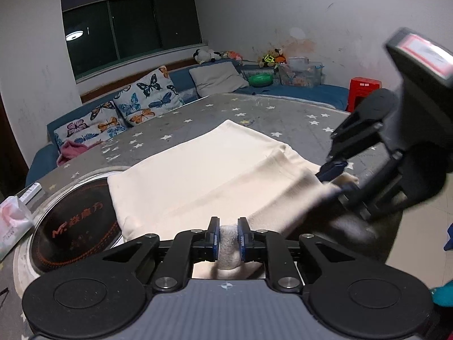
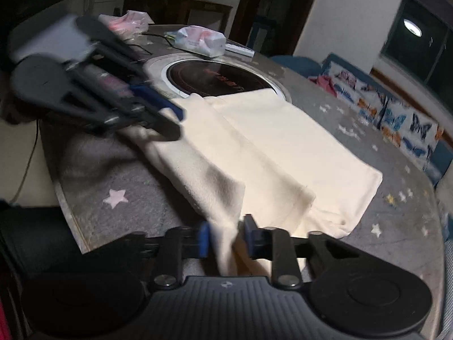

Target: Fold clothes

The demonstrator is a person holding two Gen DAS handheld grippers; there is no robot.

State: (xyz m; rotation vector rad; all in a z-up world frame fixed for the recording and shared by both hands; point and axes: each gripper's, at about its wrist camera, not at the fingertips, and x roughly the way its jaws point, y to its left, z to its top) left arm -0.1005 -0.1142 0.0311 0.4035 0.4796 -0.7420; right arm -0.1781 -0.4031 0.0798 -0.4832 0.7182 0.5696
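A cream garment point(image 1: 203, 170) lies partly folded on the round grey star-patterned table point(image 1: 283, 113); it also shows in the right wrist view point(image 2: 283, 153). My left gripper point(image 1: 228, 240) is shut on the garment's near edge, cloth bunched between its blue pads. My right gripper point(image 2: 226, 238) is shut on another near corner of the cloth. The right gripper shows in the left wrist view point(image 1: 337, 177) at the garment's right corner. The left gripper shows blurred in the right wrist view point(image 2: 158, 116) at the garment's left corner.
A round induction cooktop point(image 1: 76, 226) is set in the table, partly under the garment. Tissue packs point(image 1: 12, 221) lie at the table's left edge. Butterfly pillows point(image 1: 147, 96) and a blue sofa stand behind. A red stool point(image 1: 363, 90) is at the far right.
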